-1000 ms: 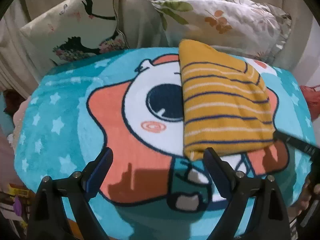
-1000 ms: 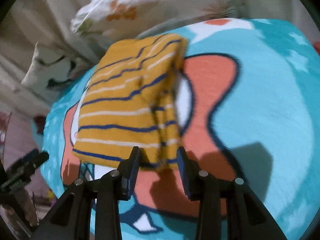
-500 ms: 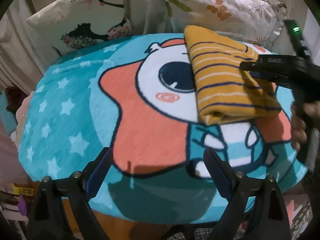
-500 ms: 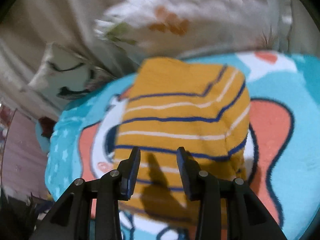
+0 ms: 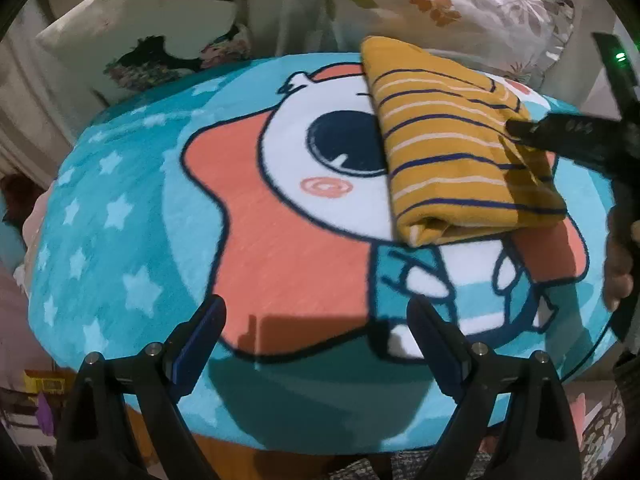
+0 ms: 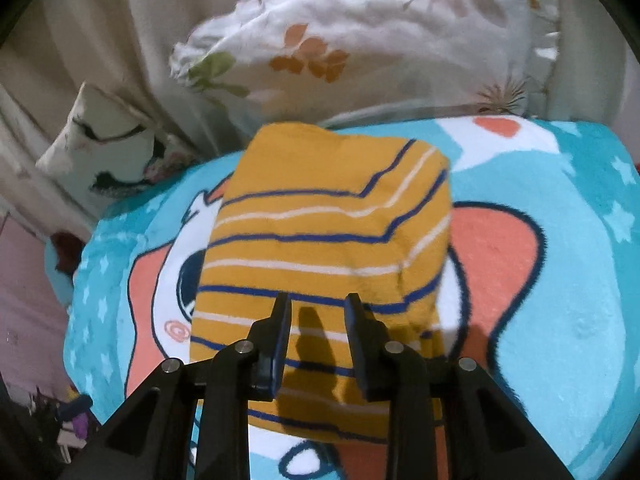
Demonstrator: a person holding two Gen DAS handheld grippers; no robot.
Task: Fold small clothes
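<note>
The right gripper [image 6: 316, 312], at lower centre of its wrist view, hovers over the folded mustard-yellow garment with navy and white stripes [image 6: 324, 248]; its jaws have just been narrowing, with a gap left and no cloth pinched between them. In the left wrist view, the left gripper [image 5: 316, 320] stands wide apart and empty at the bottom, above the round turquoise cartoon-print plush mat [image 5: 120, 208]. The garment lies at that mat's upper right. Floral pillows [image 5: 460, 8] sit along the top.
</note>
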